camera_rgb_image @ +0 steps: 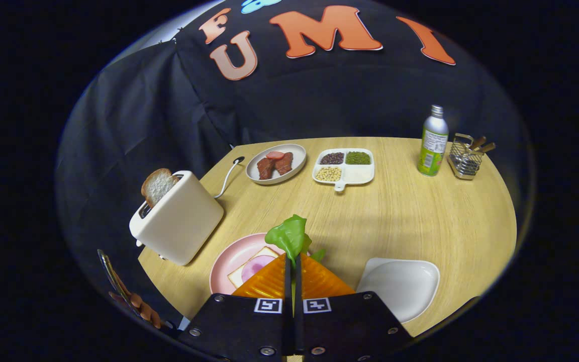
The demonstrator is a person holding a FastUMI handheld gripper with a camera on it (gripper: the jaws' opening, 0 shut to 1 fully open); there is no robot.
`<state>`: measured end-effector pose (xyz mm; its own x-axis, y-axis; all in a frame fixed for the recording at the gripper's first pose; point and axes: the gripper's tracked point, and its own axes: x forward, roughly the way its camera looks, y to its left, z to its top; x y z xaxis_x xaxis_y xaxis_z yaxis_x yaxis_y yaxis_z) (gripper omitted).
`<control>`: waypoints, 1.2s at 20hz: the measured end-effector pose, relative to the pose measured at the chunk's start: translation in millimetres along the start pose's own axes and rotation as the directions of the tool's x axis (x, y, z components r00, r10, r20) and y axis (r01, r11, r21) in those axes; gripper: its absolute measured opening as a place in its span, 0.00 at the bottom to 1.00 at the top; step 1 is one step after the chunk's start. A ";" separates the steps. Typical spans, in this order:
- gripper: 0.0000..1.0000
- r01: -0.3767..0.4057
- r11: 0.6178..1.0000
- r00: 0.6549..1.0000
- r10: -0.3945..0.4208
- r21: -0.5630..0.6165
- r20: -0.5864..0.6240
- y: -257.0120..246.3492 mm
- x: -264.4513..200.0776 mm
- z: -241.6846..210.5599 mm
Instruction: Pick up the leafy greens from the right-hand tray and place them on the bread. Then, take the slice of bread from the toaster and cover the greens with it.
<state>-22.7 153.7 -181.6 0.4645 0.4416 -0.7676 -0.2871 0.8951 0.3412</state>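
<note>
My gripper (292, 264) is clenched on the leafy greens (289, 237): both fingers press together on the lower end of the leaf, which stands up from the tips with its long axis running away from me and its broad ruffled end pointing toward the far side of the table (420, 216). Just below and left of the leaf sits the pink plate (229, 261) with the bread (242, 274) on it, a pink slice of meat lying on top. To the right of my fingers is the white tray (402, 286). Farther left stands the toaster (181, 221), a slice of bread (158, 186) sticking up from its slot. Beyond them lie a grey plate of meat (275, 163) and a divided dish of beans (344, 166), then a bottle (432, 141) and a wire caddy (465, 158) at the far right.
</note>
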 end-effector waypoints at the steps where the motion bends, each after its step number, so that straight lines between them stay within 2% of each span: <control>1: 0.01 -0.010 1.000 1.000 0.010 -0.014 -0.011 6.7 3.6 -3.1; 5: 0.02 -0.013 0.999 0.998 0.010 -0.050 -0.054 23.5 22.3 -16.0; 10: 0.02 -0.052 0.995 0.993 0.043 -0.089 -0.108 49.1 41.8 -31.4; 14: 0.02 -0.026 0.996 0.991 0.014 -0.090 -0.136 53.5 56.9 -39.3; 17: 0.03 -0.058 0.995 0.985 0.043 -0.082 -0.170 64.4 59.3 -46.9; 21: 0.05 0.015 0.992 0.976 -0.041 -0.123 -0.212 49.9 75.2 -63.3; 24: 0.07 0.026 0.991 0.975 -0.054 -0.131 -0.217 49.1 81.0 -66.1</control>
<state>-54.6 229.3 -262.9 0.2864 0.3683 -0.8845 -0.3825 0.8903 0.2469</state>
